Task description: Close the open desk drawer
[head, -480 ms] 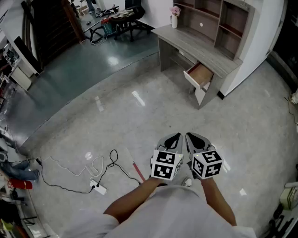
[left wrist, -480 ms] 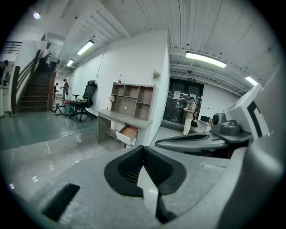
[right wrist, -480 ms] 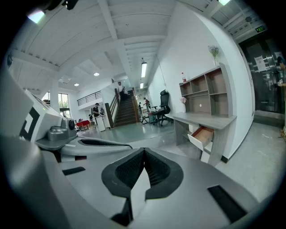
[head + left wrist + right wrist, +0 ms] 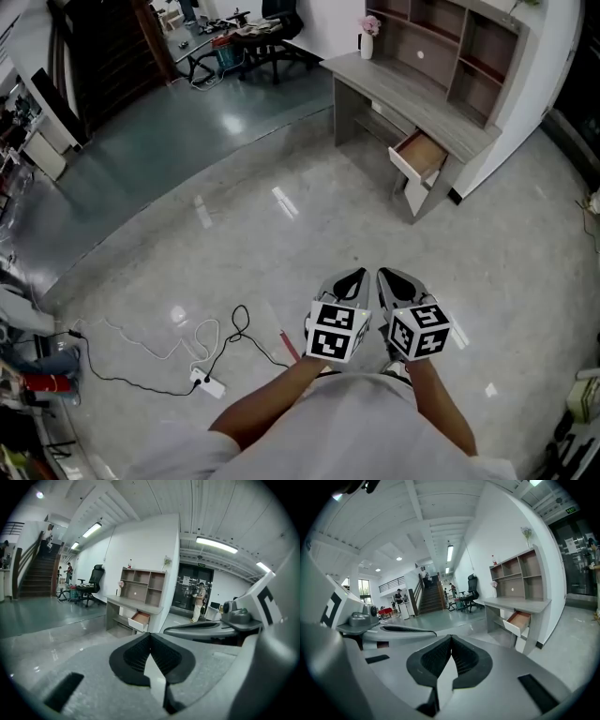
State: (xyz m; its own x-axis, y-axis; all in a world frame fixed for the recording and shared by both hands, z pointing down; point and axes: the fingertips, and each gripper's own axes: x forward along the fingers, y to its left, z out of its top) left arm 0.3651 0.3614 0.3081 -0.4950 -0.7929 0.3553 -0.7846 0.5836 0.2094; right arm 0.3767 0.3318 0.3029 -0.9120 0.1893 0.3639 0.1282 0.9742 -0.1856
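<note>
Head view: my left gripper (image 4: 352, 277) and right gripper (image 4: 387, 276) sit lower centre, with the open drawer (image 4: 419, 156) well apart at upper right. Left gripper view: jaws together, empty. Right gripper view: same. Approach stage, I reckon; next, reach the drawer front and push it in.

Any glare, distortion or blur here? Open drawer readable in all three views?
Head view: sharp, edges bowed, light streaks on the glossy floor, open drawer clear. Left gripper view: heavy fisheye, black corners, ceiling strip light blown out, drawer small but legible. Right gripper view: same fisheye and dark corners, drawer crisp.
</note>
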